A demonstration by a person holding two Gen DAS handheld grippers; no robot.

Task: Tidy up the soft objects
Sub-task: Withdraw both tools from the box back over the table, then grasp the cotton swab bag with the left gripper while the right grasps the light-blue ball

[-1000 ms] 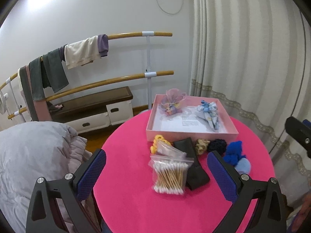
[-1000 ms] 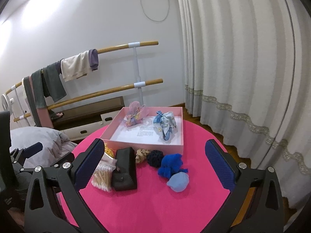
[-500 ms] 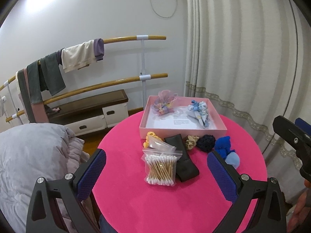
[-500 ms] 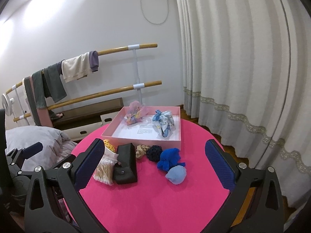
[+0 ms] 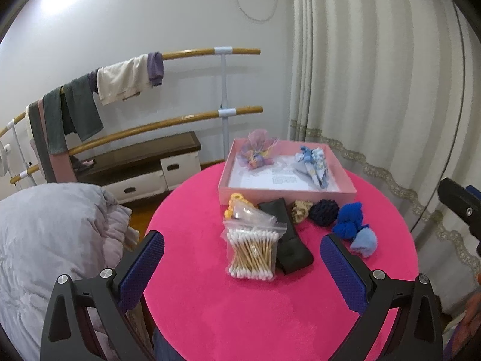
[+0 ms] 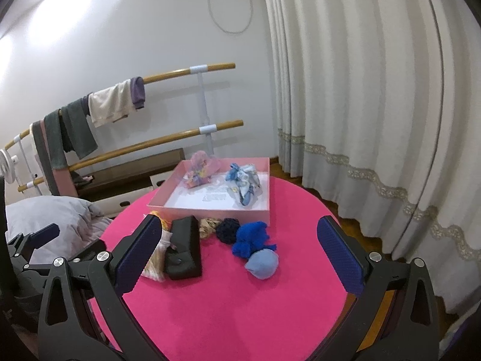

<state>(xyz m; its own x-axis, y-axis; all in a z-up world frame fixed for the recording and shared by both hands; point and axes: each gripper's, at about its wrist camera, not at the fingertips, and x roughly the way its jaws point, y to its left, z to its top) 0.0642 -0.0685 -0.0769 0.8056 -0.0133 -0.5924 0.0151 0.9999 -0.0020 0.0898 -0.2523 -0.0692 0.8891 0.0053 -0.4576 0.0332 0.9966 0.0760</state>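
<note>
Inspecting both claws, left claw (image 5: 242, 273) and right claw (image 6: 239, 260), we find them released and empty; the light blue soft ball (image 6: 261, 263) lies on the pink surface (image 6: 240, 316) at frame centre, nearer the right.

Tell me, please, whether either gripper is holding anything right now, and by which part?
Nothing is held. The left gripper and the right gripper both hang open above the pink table.

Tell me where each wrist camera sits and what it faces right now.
Left wrist: above the table's near-left edge, facing the pink box; own open left tongs frame the swab bag; right tongs at right edge.
Right wrist: further right, facing the same box; open right tongs frame the blue bundles.
Shared: box, black pouch, bundles.
</note>
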